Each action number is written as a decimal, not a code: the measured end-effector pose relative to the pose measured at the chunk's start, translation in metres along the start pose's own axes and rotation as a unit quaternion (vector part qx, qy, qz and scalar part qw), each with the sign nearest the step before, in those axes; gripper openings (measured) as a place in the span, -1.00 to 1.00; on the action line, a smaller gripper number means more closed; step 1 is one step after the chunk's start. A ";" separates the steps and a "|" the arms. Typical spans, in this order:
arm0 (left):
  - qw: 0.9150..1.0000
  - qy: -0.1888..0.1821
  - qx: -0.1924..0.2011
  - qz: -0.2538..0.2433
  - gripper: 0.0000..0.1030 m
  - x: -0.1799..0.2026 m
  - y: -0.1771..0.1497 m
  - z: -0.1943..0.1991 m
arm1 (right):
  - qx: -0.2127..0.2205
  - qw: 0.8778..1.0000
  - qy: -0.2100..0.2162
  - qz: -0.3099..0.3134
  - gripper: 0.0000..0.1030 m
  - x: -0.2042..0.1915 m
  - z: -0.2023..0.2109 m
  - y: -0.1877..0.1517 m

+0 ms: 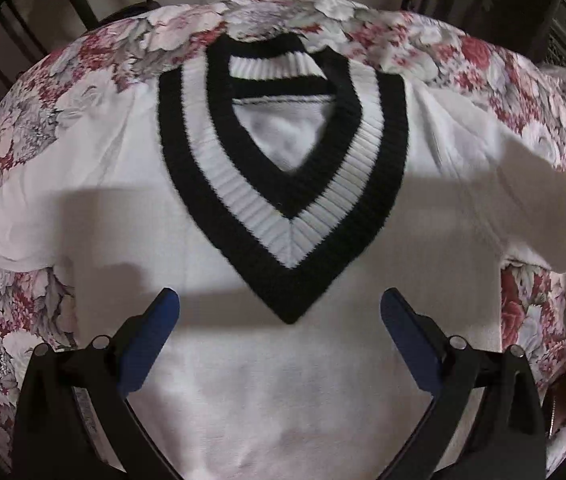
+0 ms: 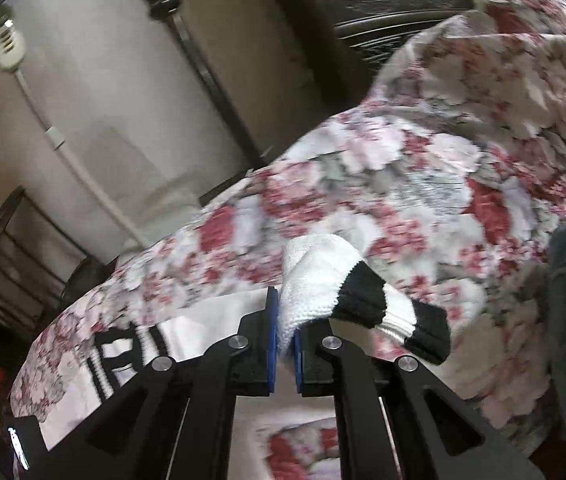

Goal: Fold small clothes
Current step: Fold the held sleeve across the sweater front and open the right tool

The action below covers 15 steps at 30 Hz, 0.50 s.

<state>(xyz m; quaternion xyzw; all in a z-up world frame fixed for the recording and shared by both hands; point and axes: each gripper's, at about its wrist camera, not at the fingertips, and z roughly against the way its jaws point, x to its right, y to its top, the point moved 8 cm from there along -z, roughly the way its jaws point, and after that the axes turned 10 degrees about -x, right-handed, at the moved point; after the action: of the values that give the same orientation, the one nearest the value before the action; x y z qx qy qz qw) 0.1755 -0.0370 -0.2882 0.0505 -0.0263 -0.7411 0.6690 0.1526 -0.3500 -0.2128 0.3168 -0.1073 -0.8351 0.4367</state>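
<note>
Floral cloth (image 1: 95, 64), pink and grey blooms, drapes the rounded surface beneath everything. Spread flat on it lies my white sweater (image 1: 263, 380), soft plain fabric, with a ribbed V-shaped collar (image 1: 283, 240) banded black, white, black. My left claw (image 1: 279, 308) hovers above its chest, blue pads wide apart, gripping nothing. My right claw (image 2: 285, 320) is clamped on the ribbed, black-striped cuff (image 2: 335, 284), bunched and lifted off the cloth.

Both tongs, left tongs (image 1: 279, 308) and right tongs (image 2: 285, 334), are black-framed, silver-riveted, with blue pads (image 1: 151, 344).
</note>
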 end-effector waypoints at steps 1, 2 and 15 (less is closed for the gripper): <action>1.000 -0.001 0.001 0.002 0.91 0.001 -0.003 0.004 | -0.003 1.000 0.004 0.005 -0.86 -0.008 -0.001 -0.003; 1.000 -0.003 0.001 0.006 0.91 -0.004 -0.003 0.008 | -0.004 1.000 0.005 0.008 -0.86 -0.014 -0.001 -0.005; 0.999 -0.005 0.004 0.044 0.91 -0.054 -0.009 0.017 | -0.029 0.997 0.039 0.066 -0.86 -0.107 -0.006 -0.039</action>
<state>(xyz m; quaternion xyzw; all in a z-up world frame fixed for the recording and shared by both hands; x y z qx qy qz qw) 0.1700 0.0175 -0.2705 0.0485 -0.0350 -0.7113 0.7003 0.1750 -0.2408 -0.1887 0.3284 -0.0869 -0.7944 0.5036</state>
